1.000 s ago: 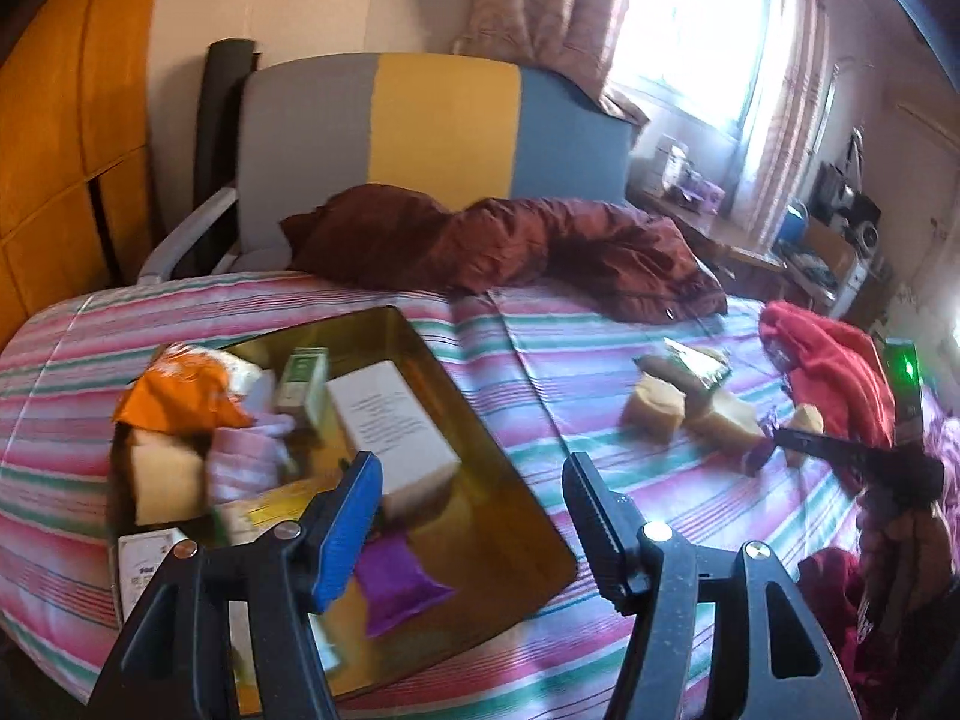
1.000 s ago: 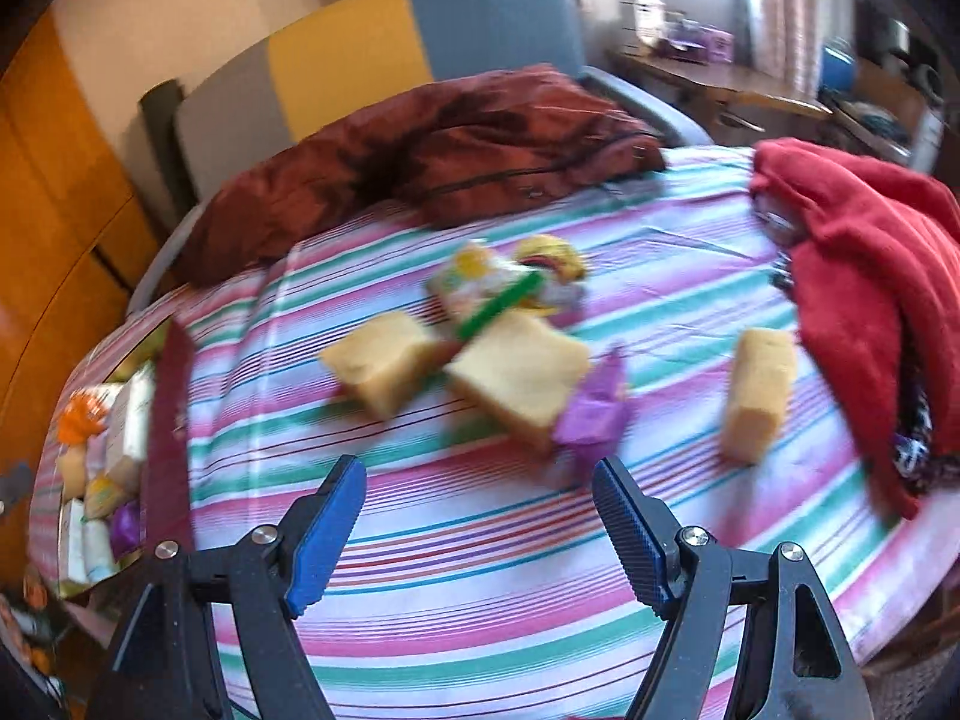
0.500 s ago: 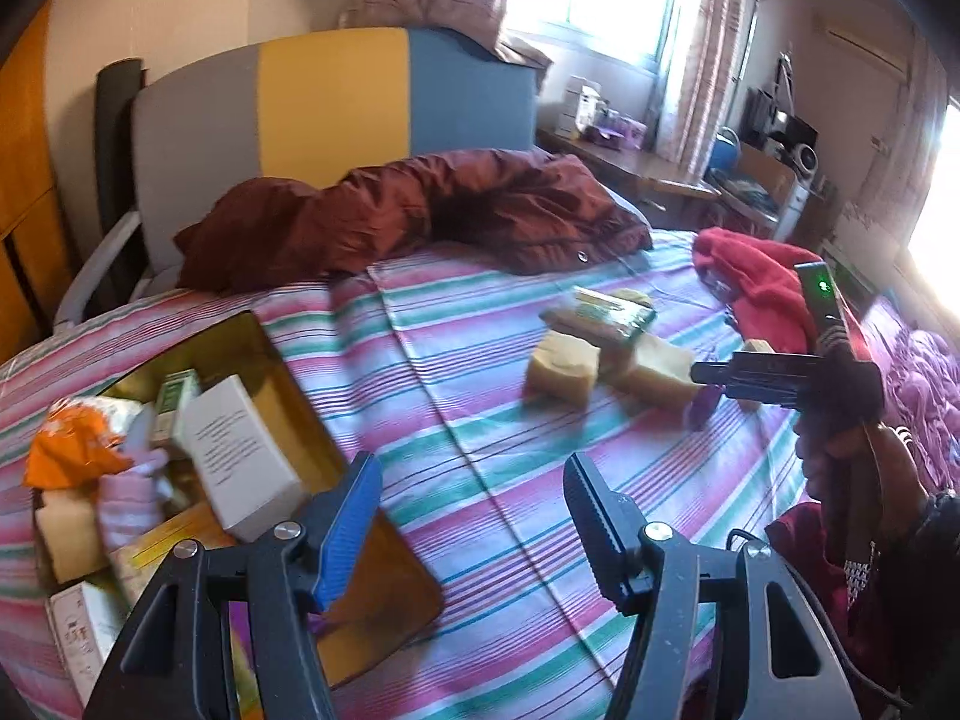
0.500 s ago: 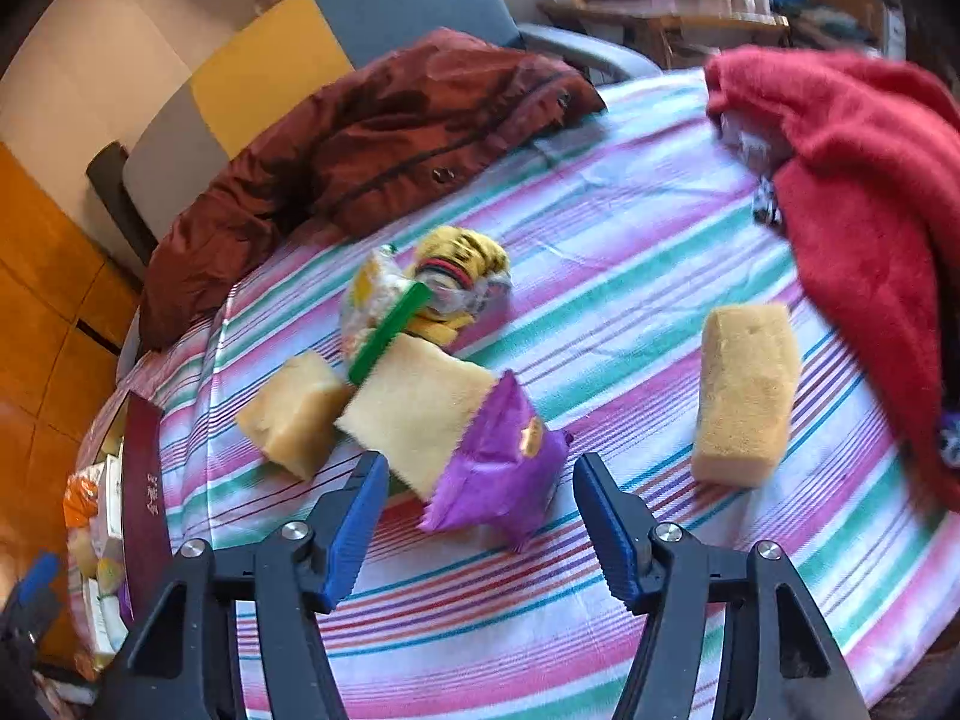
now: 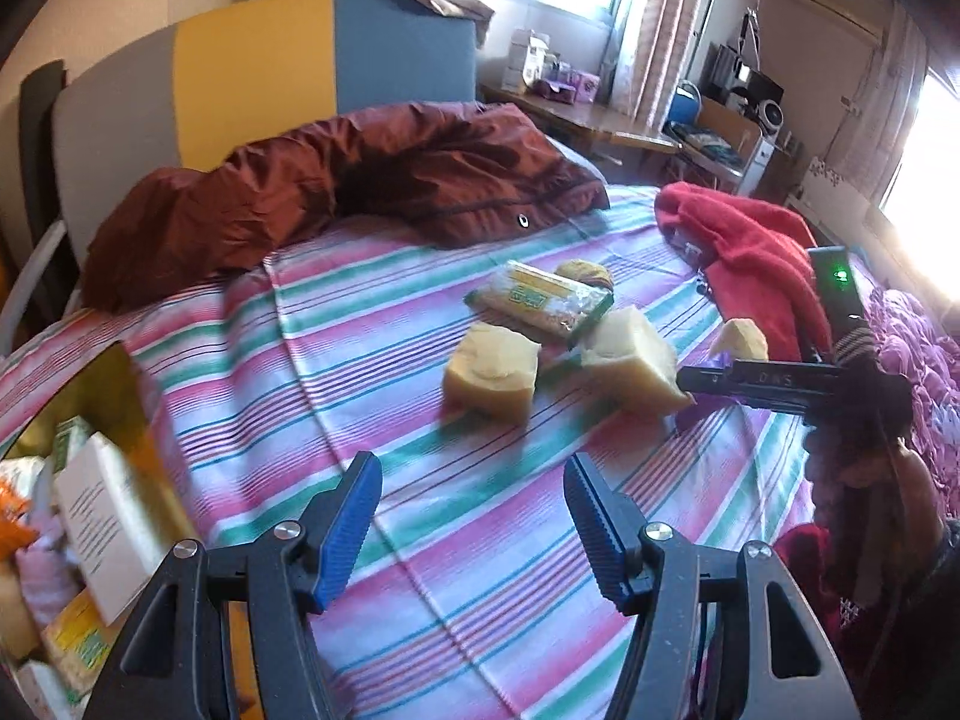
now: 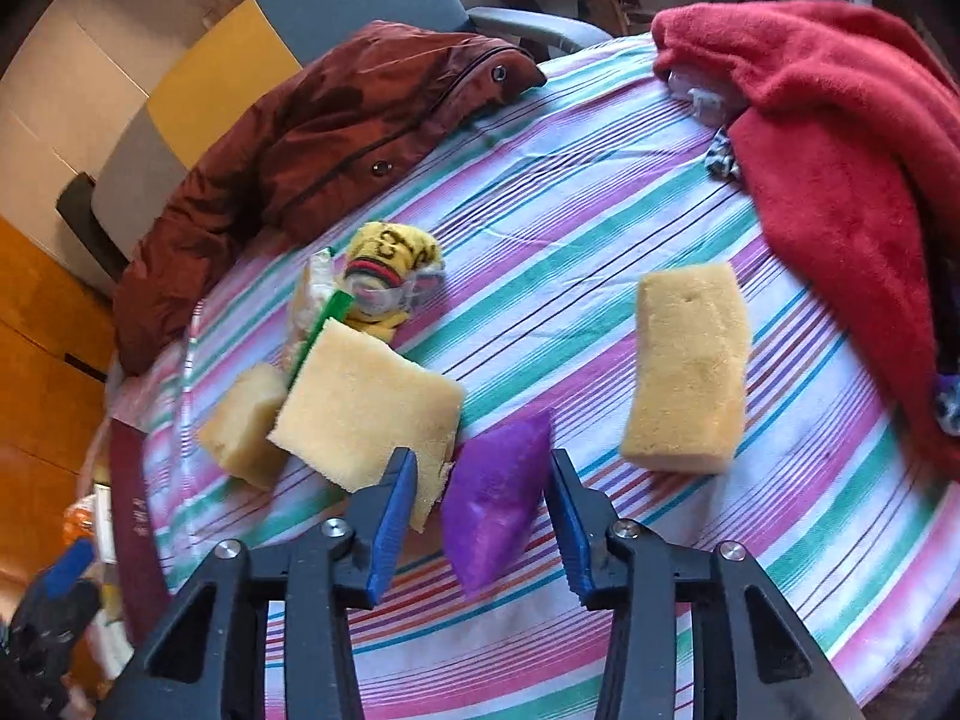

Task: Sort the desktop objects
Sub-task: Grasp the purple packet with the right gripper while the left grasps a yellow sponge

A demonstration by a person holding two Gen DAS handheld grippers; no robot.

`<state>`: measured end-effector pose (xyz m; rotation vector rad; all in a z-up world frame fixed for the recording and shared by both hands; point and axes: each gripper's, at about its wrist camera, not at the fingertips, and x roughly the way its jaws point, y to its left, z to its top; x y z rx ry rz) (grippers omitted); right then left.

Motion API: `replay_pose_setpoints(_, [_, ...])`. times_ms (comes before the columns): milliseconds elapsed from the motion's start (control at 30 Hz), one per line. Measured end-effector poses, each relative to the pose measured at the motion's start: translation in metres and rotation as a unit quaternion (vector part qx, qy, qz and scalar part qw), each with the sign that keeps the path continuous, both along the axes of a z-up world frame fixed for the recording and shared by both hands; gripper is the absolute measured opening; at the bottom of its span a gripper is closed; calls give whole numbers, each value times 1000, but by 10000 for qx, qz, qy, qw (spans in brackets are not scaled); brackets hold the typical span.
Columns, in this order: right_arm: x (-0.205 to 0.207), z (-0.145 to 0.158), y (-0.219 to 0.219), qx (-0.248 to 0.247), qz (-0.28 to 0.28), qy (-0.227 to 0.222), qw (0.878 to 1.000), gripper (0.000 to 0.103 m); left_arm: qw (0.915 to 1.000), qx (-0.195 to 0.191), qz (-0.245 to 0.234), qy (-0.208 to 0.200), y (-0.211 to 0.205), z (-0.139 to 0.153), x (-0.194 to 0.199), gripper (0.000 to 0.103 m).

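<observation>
Jaws of the right gripper (image 6: 480,516) were closing around a purple packet (image 6: 495,510) on the striped surface (image 6: 600,228), beside a sponge (image 6: 366,414); light, soft and crinkly, best pinched mid-body. Left gripper (image 5: 474,528) hung open, empty.

Little can be read here. In the left wrist view, raised letters on the black arm of the right claw (image 5: 774,381) look like "DWS", though they are small and I am not sure of them. The white box (image 5: 105,519) in the tray at the left edge carries lines of small print, too blurred to read. The clear packet (image 5: 543,300) on the striped cloth has a yellow and green label whose words cannot be made out. In the right wrist view, the yellow rolled sock (image 6: 393,261) shows large dark letters, perhaps a "C"; the rest is hidden in the folds.
</observation>
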<state>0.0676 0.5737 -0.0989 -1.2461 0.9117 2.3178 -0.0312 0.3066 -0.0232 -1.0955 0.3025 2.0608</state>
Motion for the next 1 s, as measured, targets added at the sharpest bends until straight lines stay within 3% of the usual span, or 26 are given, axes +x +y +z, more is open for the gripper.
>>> replay_pose_setpoints(133, [2, -2, 3, -120, -36, 4, 9999, 44, 9996, -78, -15, -285, 20, -16, -22, 64])
replay_pose_setpoints(233, [4, -3, 4, -156, -94, 4, 9998, 33, 9991, -177, -84, -378, 34, -26, -34, 66])
replay_pose_setpoints(333, [2, -1, 1, -22, -25, -47, 10000, 32, 9986, -266, -169, -423, 49, -35, -43, 70])
replay_pose_setpoints(433, [-1, 1, -2, 149, 74, -114, 9998, 31, 9982, -397, -273, -354, 64, -42, -48, 76])
replay_pose_setpoints(733, [-3, 6, -2, 311, 74, -180, 9993, 31, 9917, -1101, -632, -207, 105, -75, -64, 78])
replay_pose_setpoints(833, [-4, 7, -2, 349, 74, -189, 9992, 31, 9923, -1006, -567, -438, 105, -83, -75, 79])
replay_pose_setpoints(1000, [-7, 9, -6, 492, 147, -231, 9984, 31, 9904, -1232, -623, -119, 112, -87, -69, 83])
